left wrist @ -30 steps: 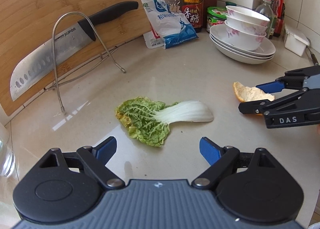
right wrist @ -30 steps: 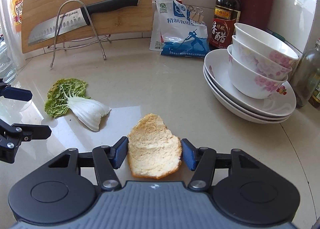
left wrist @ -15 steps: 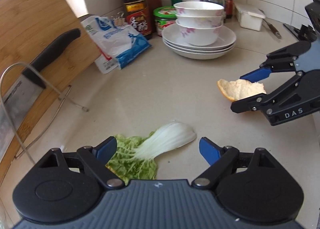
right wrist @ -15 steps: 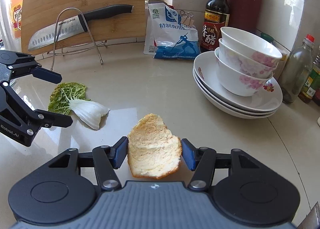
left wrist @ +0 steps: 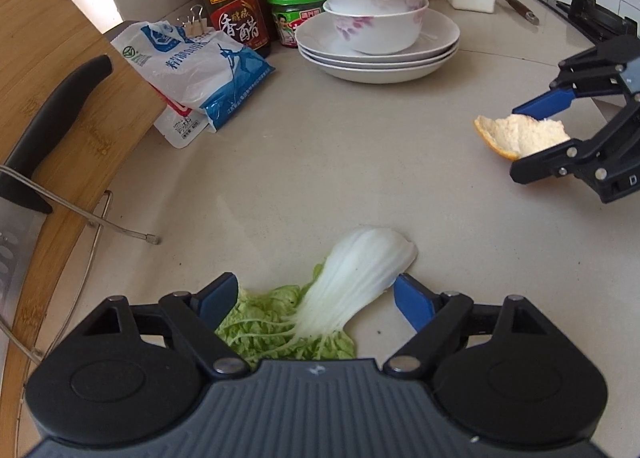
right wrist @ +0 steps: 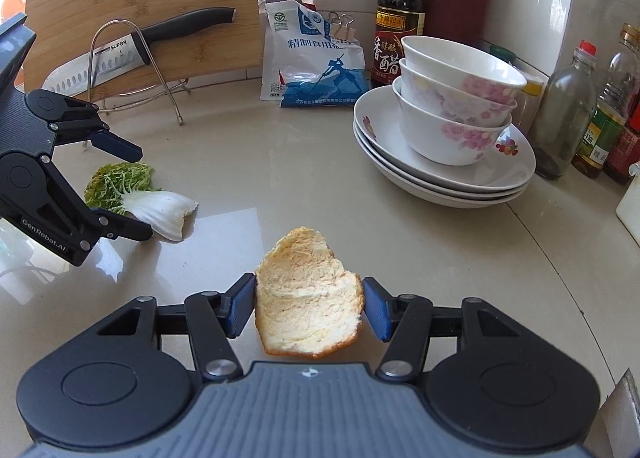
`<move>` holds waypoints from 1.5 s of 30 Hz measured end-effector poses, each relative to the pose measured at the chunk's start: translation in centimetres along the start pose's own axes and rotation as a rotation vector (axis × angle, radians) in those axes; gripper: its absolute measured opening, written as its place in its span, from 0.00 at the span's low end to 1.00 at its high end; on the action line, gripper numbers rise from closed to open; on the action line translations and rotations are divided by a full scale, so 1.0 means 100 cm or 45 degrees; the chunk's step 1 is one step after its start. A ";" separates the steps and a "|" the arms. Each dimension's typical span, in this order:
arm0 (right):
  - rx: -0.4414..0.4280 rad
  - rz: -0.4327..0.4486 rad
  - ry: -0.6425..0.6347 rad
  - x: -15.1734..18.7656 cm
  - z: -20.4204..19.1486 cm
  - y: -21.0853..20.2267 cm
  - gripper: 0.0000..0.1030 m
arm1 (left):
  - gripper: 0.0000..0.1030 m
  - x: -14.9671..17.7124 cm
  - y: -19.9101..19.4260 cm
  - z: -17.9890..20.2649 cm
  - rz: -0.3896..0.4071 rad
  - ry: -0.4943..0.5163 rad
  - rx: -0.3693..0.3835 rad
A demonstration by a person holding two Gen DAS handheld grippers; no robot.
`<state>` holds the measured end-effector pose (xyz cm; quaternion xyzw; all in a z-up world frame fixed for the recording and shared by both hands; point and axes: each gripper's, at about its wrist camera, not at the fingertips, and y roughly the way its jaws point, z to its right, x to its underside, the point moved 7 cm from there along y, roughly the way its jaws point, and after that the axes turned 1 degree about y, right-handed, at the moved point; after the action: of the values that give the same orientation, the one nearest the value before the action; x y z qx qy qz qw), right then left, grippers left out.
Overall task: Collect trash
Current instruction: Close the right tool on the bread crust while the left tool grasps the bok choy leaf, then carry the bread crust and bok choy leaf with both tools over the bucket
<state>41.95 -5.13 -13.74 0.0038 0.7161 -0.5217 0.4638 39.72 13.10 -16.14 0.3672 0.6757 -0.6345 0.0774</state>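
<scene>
Countertop (left wrist: 360, 162): cabbage leaf (left wrist: 320, 318) between parted left claw (left wrist: 316, 298), which just narrowed.

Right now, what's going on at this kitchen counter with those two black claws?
A person is clearing food scraps off the counter with a hand-held claw in each hand. The right claw is closed on a piece of orange peel. The left claw straddles a cabbage leaf lying on the counter; its jaws have just been closing but have not clamped it yet. Stacked bowls, a vinegar bottle and a knife stand behind, untouched.
</scene>
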 end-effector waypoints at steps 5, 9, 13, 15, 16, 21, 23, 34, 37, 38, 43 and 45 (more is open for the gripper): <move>0.002 0.003 0.002 -0.002 -0.003 0.000 0.61 | 0.68 -0.009 0.009 0.001 0.007 -0.076 0.118; 0.003 0.011 -0.003 -0.004 -0.003 -0.003 0.61 | 0.48 -0.011 0.008 0.005 -0.002 -0.102 0.184; 0.006 0.015 0.003 -0.002 -0.003 -0.007 0.61 | 0.45 -0.011 0.006 0.007 -0.003 -0.087 0.159; 0.006 0.015 0.007 -0.001 -0.004 -0.010 0.61 | 0.44 -0.012 0.001 0.007 0.007 -0.072 0.140; 0.004 0.014 0.009 0.000 -0.004 -0.011 0.61 | 0.43 -0.013 -0.001 0.007 0.008 -0.069 0.141; 0.006 0.009 0.008 0.004 -0.007 -0.019 0.61 | 0.42 -0.015 -0.015 0.012 0.018 -0.036 0.127; 0.001 0.010 0.013 0.006 -0.008 -0.023 0.61 | 0.42 -0.015 -0.021 0.015 0.022 -0.022 0.118; 0.031 0.037 0.036 0.024 -0.015 -0.060 0.61 | 0.41 -0.018 -0.052 0.044 0.054 0.037 0.142; 0.047 0.043 0.053 0.032 -0.015 -0.073 0.61 | 0.40 -0.021 -0.064 0.057 0.078 0.065 0.166; 0.054 0.043 0.059 0.034 -0.015 -0.077 0.61 | 0.39 -0.022 -0.069 0.062 0.087 0.076 0.174; 0.095 0.056 0.085 0.050 -0.014 -0.101 0.61 | 0.27 -0.027 -0.087 0.088 0.115 0.128 0.214; 0.112 0.057 0.097 0.058 -0.014 -0.110 0.61 | 0.22 -0.028 -0.092 0.100 0.121 0.155 0.240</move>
<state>32.32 -11.88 -9.36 0.0601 0.7093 -0.5415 0.4473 32.64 3.58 -8.97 0.4425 0.5984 -0.6672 0.0314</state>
